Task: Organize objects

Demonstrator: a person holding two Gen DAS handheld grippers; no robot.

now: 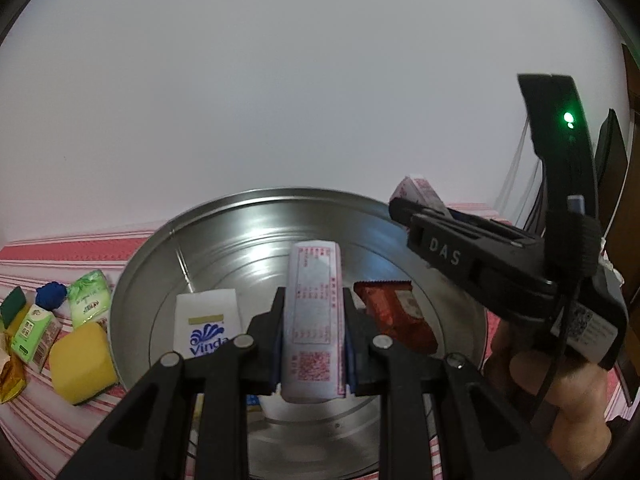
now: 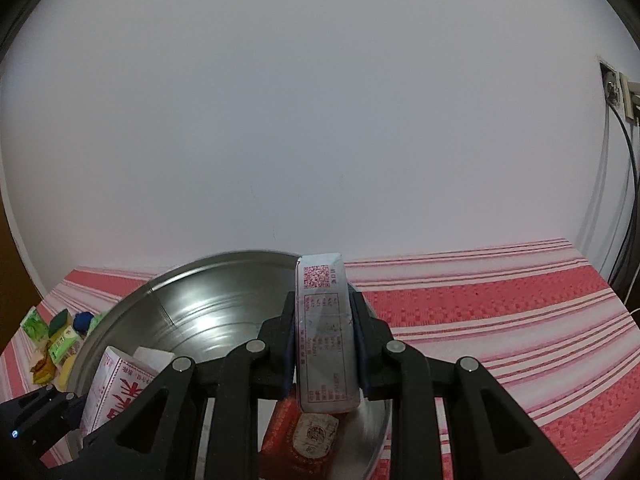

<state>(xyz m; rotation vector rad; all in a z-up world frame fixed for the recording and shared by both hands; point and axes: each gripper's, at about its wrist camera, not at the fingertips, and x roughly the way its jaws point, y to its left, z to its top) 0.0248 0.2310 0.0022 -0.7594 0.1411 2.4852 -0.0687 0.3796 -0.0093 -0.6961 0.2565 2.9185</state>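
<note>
My left gripper (image 1: 314,300) is shut on a white packet with red print (image 1: 314,332), held over a round metal basin (image 1: 240,208). In the basin lie a white Vinda tissue pack (image 1: 208,324) and a red snack packet (image 1: 394,316). My right gripper (image 2: 323,300) is shut on a second white packet with a red QR code (image 2: 324,344), above the basin's right side (image 2: 192,272) and the red snack packet (image 2: 300,436). The left wrist view shows the right gripper (image 1: 404,206) at the far right, a hand under it. The left gripper (image 2: 74,402) and its packet (image 2: 116,392) sit at the right wrist view's lower left.
Left of the basin on the red-and-white striped cloth (image 2: 500,320) lie a yellow sponge (image 1: 82,360), a green tissue pack (image 1: 89,304), a blue object (image 1: 51,294), a green box (image 1: 32,336) and a gold packet (image 1: 10,376). A white wall stands behind; cables (image 2: 624,184) hang at the right.
</note>
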